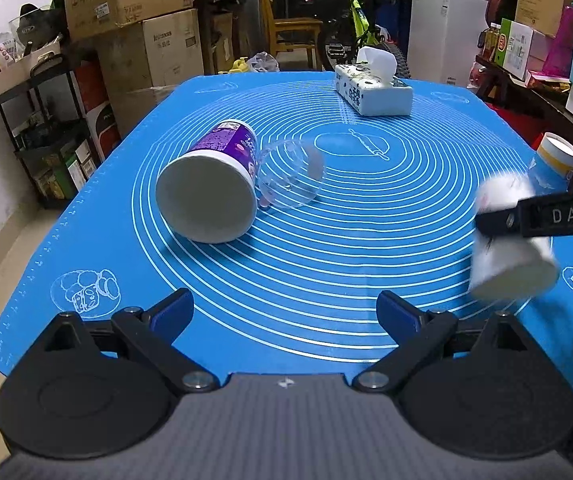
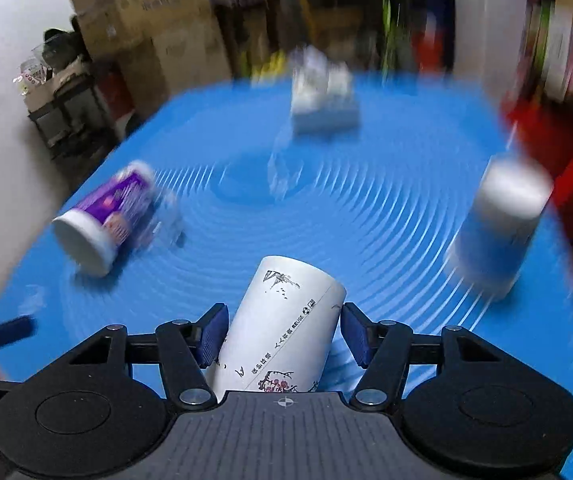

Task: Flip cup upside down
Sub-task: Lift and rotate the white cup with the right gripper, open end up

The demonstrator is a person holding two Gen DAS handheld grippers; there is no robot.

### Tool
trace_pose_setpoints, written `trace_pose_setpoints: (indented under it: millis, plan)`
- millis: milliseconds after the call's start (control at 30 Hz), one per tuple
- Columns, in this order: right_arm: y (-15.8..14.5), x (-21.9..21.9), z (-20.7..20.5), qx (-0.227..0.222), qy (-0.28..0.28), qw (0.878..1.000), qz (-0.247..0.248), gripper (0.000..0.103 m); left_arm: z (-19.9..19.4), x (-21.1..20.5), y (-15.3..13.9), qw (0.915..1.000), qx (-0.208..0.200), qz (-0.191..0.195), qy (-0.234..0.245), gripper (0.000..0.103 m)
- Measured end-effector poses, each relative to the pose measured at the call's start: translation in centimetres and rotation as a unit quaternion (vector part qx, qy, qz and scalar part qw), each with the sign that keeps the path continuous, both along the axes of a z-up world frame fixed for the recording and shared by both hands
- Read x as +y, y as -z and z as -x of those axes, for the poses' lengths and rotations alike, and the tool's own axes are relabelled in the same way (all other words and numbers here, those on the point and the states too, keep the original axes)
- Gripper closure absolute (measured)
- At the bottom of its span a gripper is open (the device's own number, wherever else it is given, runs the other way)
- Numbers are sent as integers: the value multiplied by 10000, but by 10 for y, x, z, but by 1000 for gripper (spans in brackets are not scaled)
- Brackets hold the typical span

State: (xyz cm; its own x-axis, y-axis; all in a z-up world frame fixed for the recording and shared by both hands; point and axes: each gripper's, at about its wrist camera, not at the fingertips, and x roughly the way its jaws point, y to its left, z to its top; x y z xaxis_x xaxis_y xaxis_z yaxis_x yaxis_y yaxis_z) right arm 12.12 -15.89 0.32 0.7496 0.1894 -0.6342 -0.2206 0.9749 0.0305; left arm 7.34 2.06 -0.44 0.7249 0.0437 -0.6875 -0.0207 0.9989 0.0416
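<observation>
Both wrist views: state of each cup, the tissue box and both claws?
white paper cup: gripped, tilted, off the mat
purple cup: on its side
clear cup: on its side, against the purple cup
blue cup: standing upside down
tissue box: flat, tissue sticking out
right claw: shut on the white paper cup
left claw: open

black linkage fingers [image 1: 170, 312] with blue pads, silver pivot screws, grey textured body.

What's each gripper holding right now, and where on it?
Right gripper holds the white cup by its side wall, mid-body. Left gripper is open, holding nothing.
</observation>
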Motion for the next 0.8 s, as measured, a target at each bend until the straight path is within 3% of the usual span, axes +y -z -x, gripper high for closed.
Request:
trace_pose_setpoints:
  millis: [100, 300, 600, 800]
  plan:
    - [9, 11, 20, -958, -35, 9926, 742, 38, 0, -1, -1, 10000, -31, 54, -11, 6]
    - [32, 5, 52, -1412, -6, 9876, 688, 37, 7, -2, 1, 9999, -108, 92, -2, 6]
    - [36, 0, 71, -1151, -190, 9917, 544, 40, 16, -3, 3, 9995, -150, 281, 24, 6]
    - [31, -7, 86, -1056, -162, 9935, 391, 23, 28, -9, 3, 9994, -187, 269, 128, 6]
